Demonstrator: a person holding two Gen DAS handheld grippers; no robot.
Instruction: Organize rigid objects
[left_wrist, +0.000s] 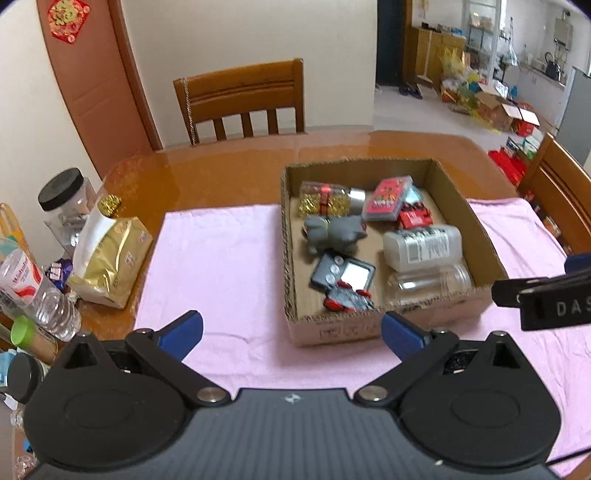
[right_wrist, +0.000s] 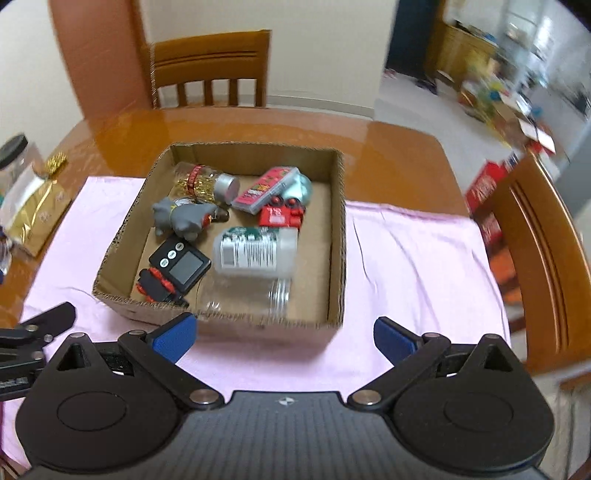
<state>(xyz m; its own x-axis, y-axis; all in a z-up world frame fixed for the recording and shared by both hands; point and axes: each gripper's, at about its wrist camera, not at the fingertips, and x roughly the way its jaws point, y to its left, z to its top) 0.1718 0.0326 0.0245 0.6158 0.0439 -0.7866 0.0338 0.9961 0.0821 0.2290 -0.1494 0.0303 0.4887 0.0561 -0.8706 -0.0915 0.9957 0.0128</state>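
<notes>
- A shallow corrugated cardboard box with raw, wavy cut edges sits on a pale pink, slightly wrinkled cloth spread over a glossy orange-brown wooden table.
- All the loose hard things lie inside the box, crowded together and mostly on their sides.
- At the back is a clear jar of gold trinkets with a red band and a silver cap, lying flat.
- Beside it is a flat red card box resting partly on a pale blue rounded thing and above a red toy car.
- A smooth grey animal figure lies in the middle-left.
- A black square timer with round buttons and a grey screen sits near the front, touching a black toy car with red wheels.
- A white plastic bottle with a printed label lies on its side, just behind a clear glass jar against the front wall.
- The left gripper is spread wide with nothing between its blue pads, held over the cloth in front of the box.
- The right gripper is likewise spread and bare, near the box's front wall.
- On the table's left edge stand a shiny gold foil bag, a clear jar with a black lid and a water bottle.
</notes>
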